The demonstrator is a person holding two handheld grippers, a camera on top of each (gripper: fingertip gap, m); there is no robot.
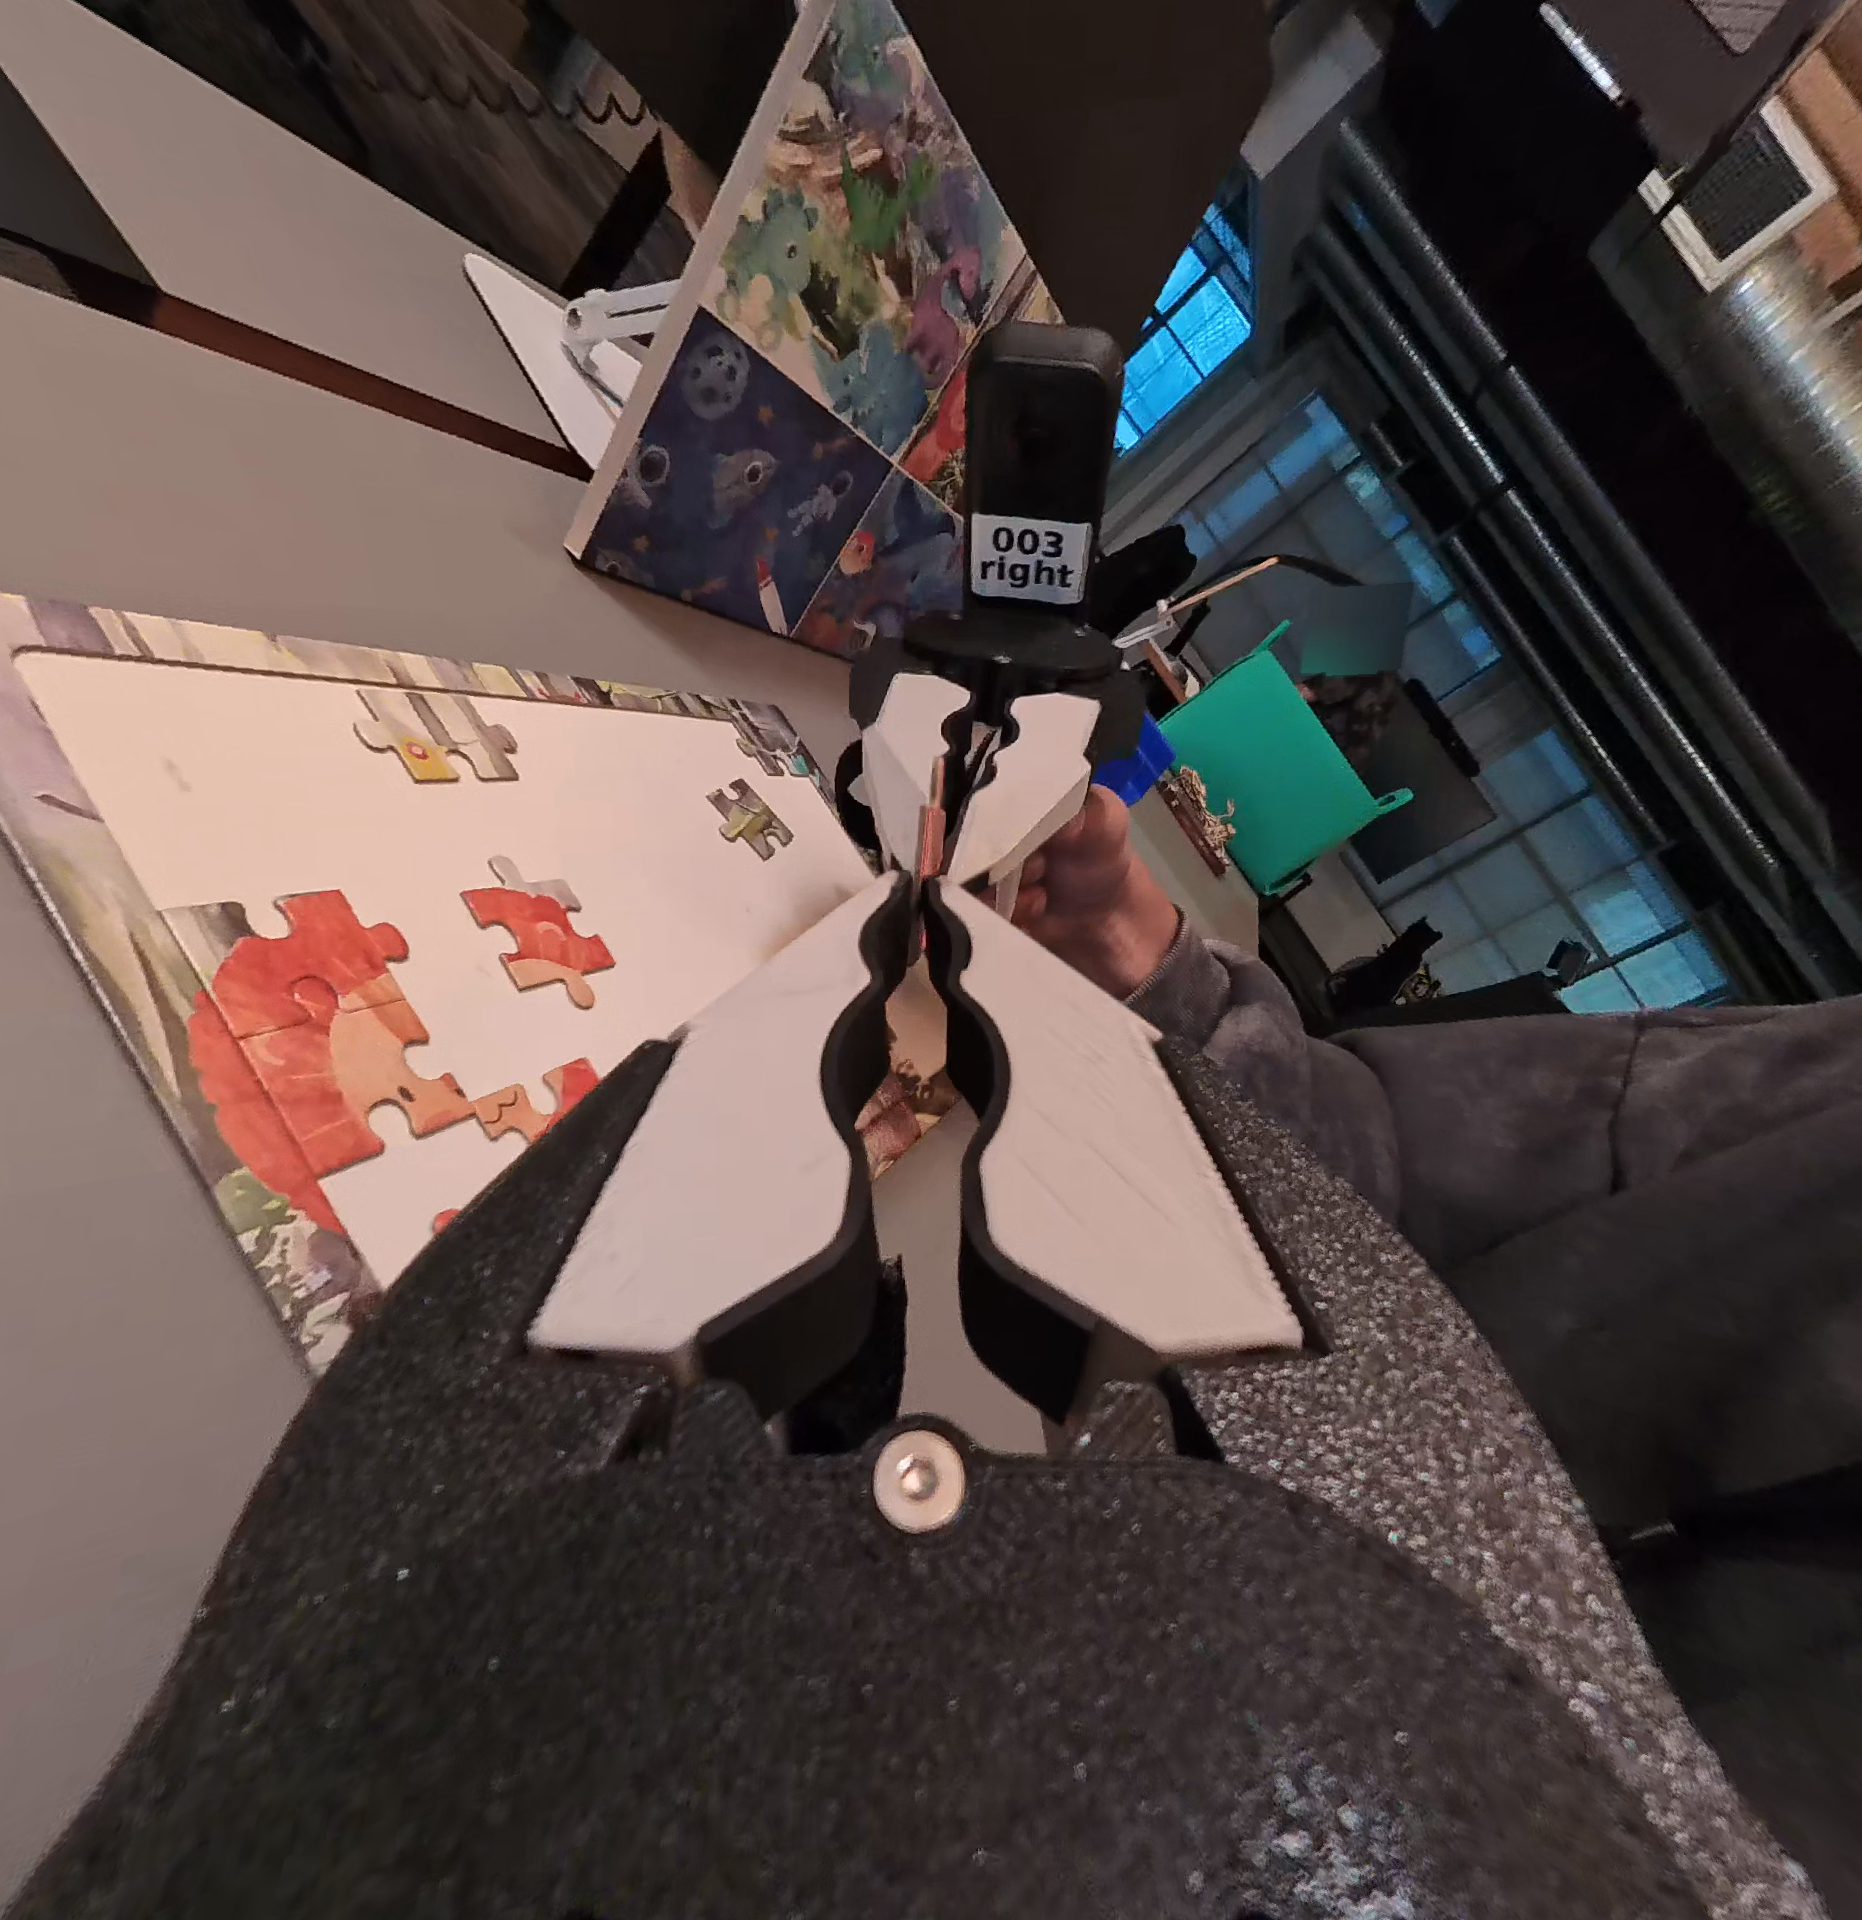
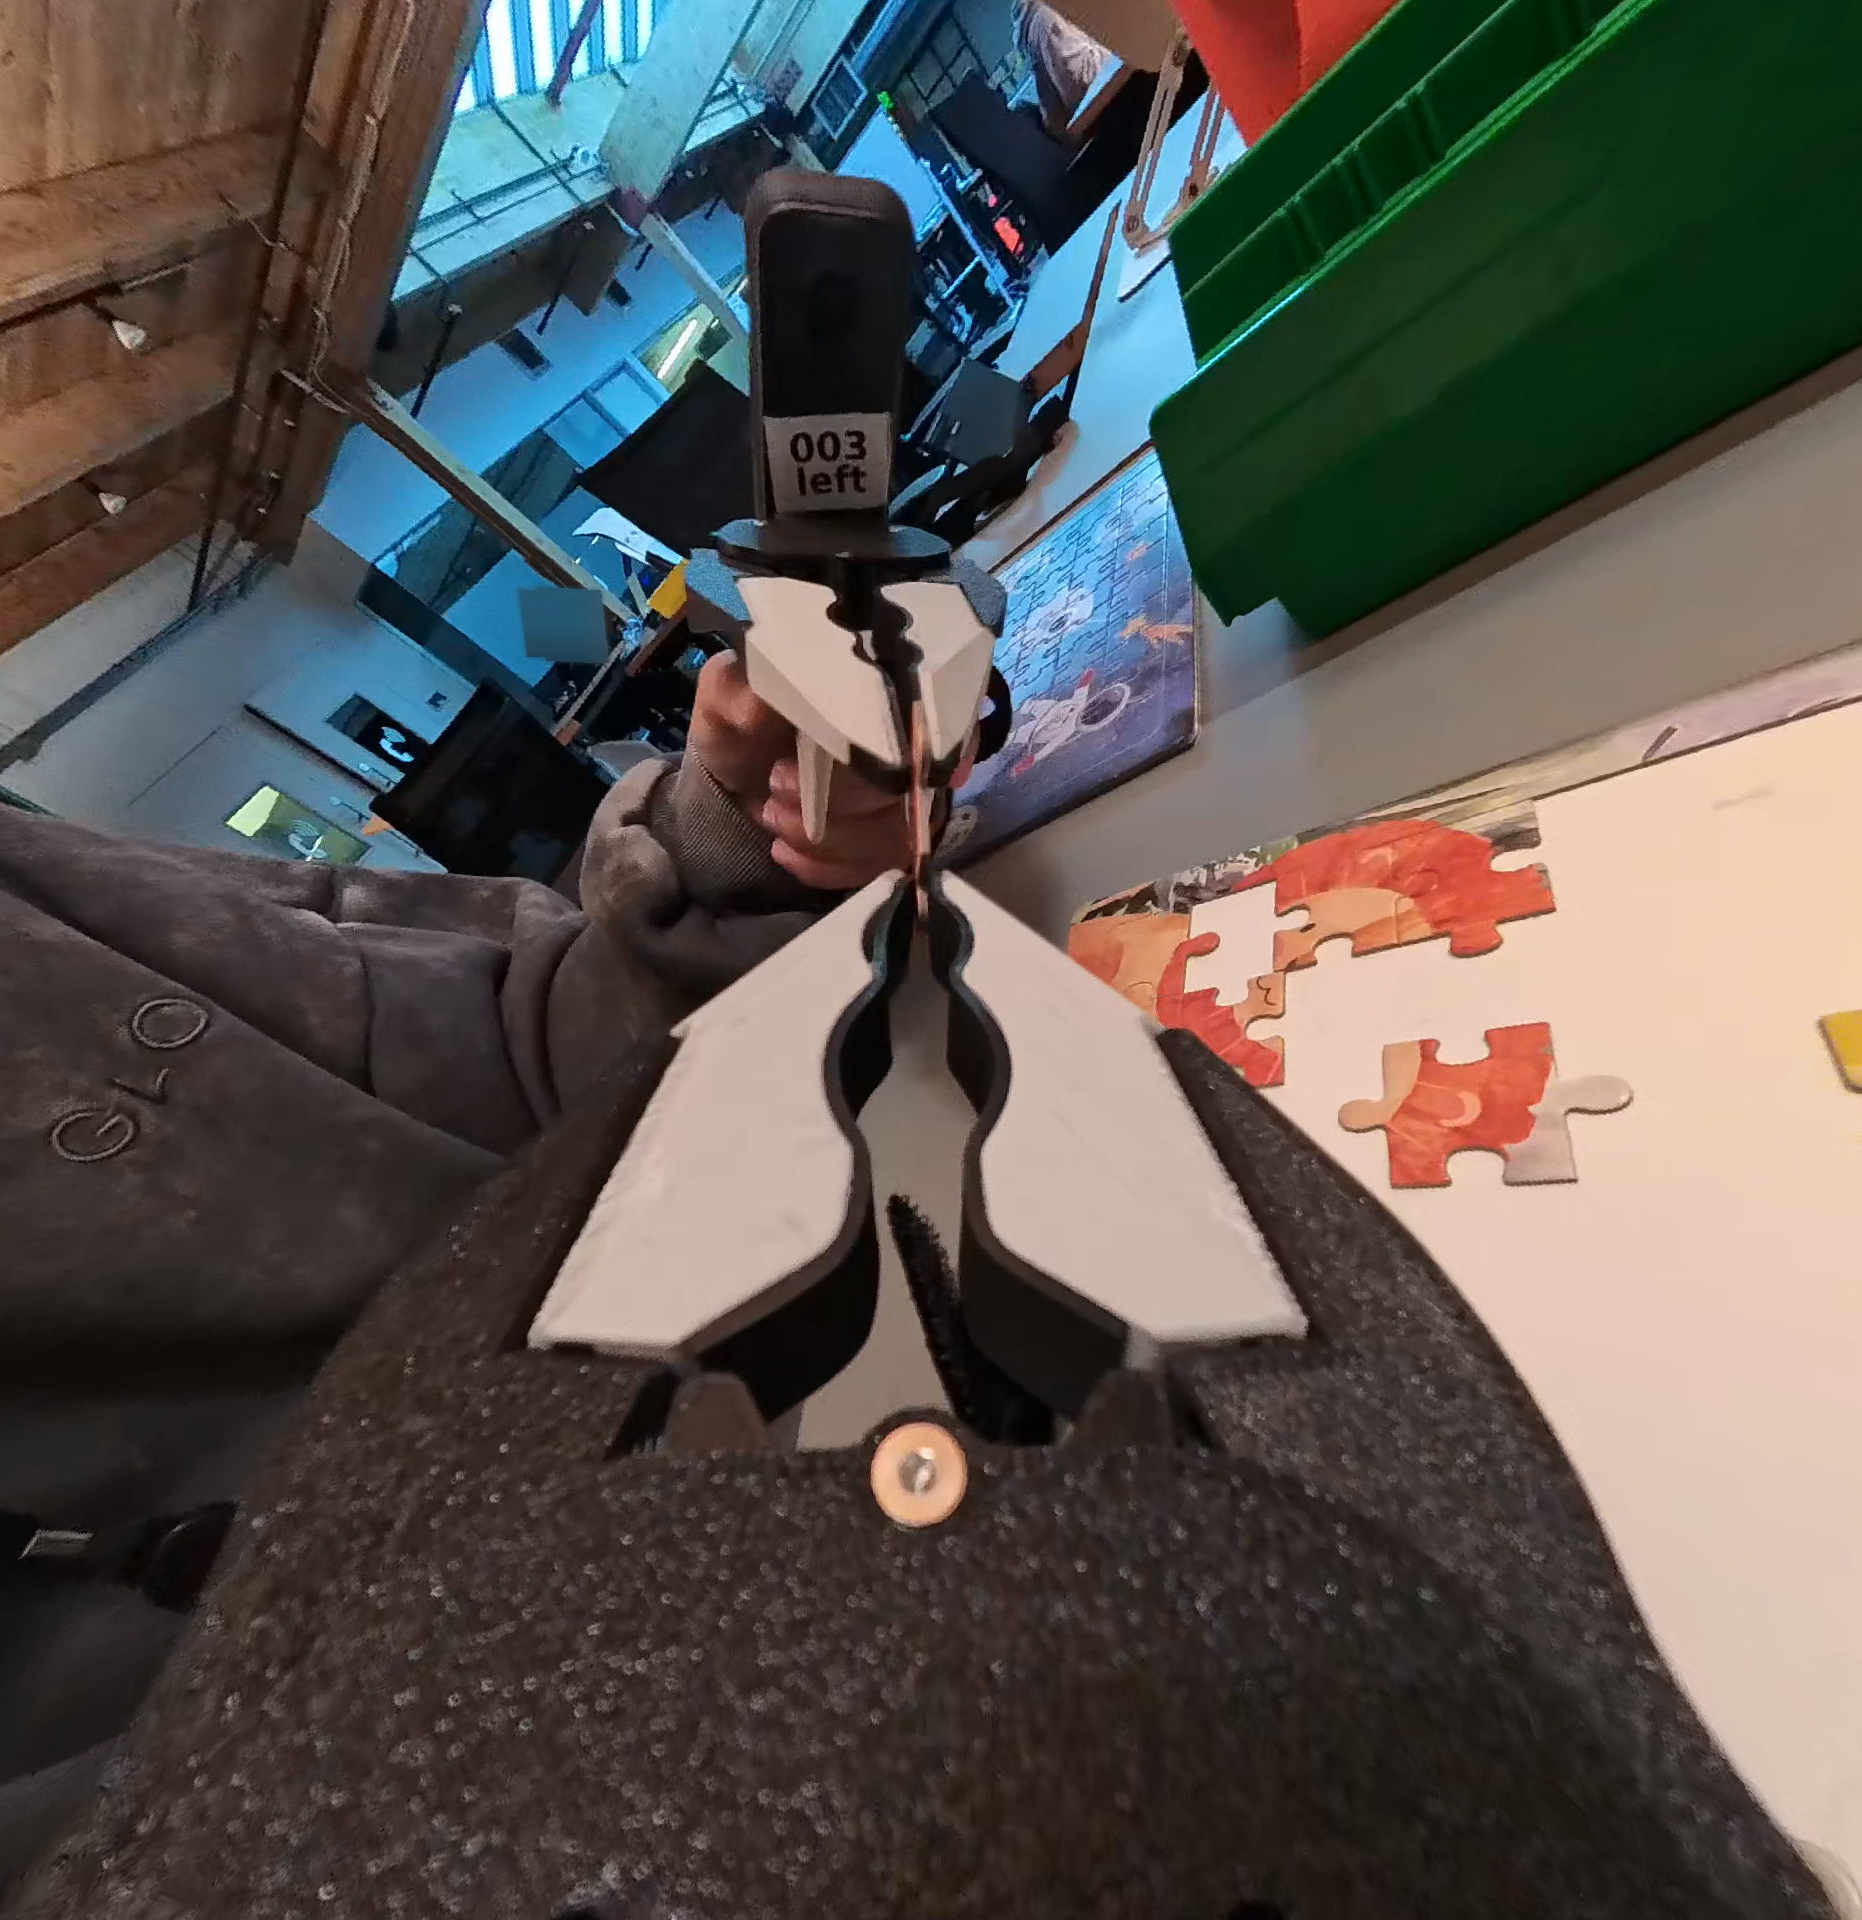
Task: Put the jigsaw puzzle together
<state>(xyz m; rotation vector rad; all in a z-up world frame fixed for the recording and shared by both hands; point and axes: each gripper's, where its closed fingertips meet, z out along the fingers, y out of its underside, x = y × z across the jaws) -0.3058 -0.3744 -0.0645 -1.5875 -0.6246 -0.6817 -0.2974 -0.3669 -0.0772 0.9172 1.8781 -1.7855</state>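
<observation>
At the left of the left wrist view, the puzzle tray [image 1: 96, 831] lies flat on the grey table [image 1: 179, 499], holding a joined cluster of orange pieces [image 1: 303, 1029], a loose orange piece [image 1: 537, 935] and a loose grey and yellow piece [image 1: 439, 732]. In the middle, the left gripper [image 1: 919, 883] and right gripper [image 1: 932, 831] meet tip to tip above the tray's edge, both clamped on one thin puzzle piece [image 1: 927, 842] held edge-on between them. Behind stands a propped picture board [image 1: 802, 343]. In the right wrist view, green bins [image 2: 1529, 343] sit at the far right, beside a finished space puzzle [image 2: 1103, 644].
</observation>
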